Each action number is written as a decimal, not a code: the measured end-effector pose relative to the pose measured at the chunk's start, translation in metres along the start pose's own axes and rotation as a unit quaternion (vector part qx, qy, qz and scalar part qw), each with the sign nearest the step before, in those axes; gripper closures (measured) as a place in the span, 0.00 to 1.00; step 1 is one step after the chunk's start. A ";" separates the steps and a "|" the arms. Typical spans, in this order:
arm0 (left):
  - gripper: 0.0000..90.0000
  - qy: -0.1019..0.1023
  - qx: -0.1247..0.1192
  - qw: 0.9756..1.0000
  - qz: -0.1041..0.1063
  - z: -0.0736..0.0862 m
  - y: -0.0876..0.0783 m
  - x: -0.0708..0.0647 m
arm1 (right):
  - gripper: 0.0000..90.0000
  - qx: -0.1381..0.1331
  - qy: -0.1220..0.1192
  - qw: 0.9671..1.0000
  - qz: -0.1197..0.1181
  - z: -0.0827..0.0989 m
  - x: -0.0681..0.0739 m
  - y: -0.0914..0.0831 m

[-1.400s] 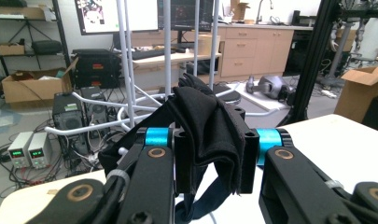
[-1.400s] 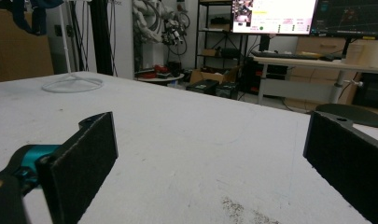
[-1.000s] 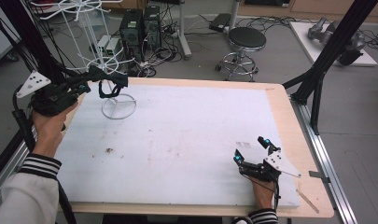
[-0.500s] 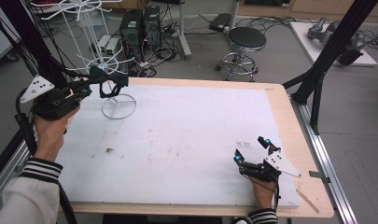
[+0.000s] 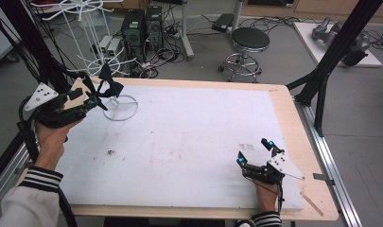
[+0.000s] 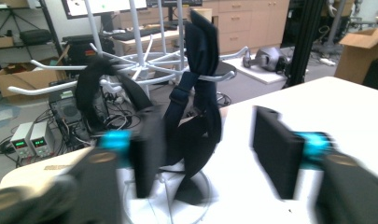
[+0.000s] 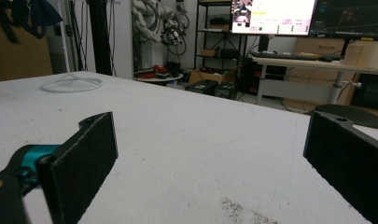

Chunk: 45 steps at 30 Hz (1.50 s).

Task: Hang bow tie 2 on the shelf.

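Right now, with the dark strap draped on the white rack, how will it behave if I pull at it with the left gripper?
The dark strap looks floppy: it folds over a rack arm and hangs in loops, so it should sag and swing. It seems light. The white wire rack is thin on a small ring base, so a snagged pull might tip it. The left gripper jaws have just been opening, off the strap.

table [image 5: 283, 101] | white mat [image 5: 189, 137] on it | wire rack base [image 5: 120, 108] at far-left

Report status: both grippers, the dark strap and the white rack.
Left gripper jaws just opened, pads off the dark strap. Strap hangs on a white rack arm. Right gripper open, low over the table. Nothing in the way.
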<state>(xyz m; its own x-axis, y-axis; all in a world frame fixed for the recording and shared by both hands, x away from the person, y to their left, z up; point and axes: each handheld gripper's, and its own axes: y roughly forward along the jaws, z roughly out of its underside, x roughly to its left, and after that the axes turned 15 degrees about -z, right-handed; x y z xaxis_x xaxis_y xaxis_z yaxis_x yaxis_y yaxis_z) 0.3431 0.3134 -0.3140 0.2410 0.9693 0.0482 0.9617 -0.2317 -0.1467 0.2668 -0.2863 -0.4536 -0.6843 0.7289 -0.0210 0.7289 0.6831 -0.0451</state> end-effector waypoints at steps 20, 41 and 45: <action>0.15 0.024 -0.057 0.997 0.056 0.034 -0.032 -0.005 | 0.02 0.000 -0.001 1.000 -0.003 0.000 0.000 0.000; 0.15 -0.006 -0.106 0.990 0.089 0.125 -0.047 -0.041 | 0.02 -0.003 -0.003 1.000 0.004 0.000 0.002 -0.001; 0.15 -0.018 -0.102 0.991 0.084 0.138 -0.043 -0.045 | 0.02 -0.004 -0.005 1.000 0.005 0.001 0.002 -0.001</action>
<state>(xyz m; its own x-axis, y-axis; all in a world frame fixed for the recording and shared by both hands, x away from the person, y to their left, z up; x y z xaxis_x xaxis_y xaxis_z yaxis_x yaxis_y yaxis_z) 0.2727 0.2913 -0.4457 0.3990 0.9170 0.0034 0.9156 -0.3986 0.0535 0.2648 -0.2854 -0.4542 -0.6772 0.7352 -0.0307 0.7358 0.6762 -0.0369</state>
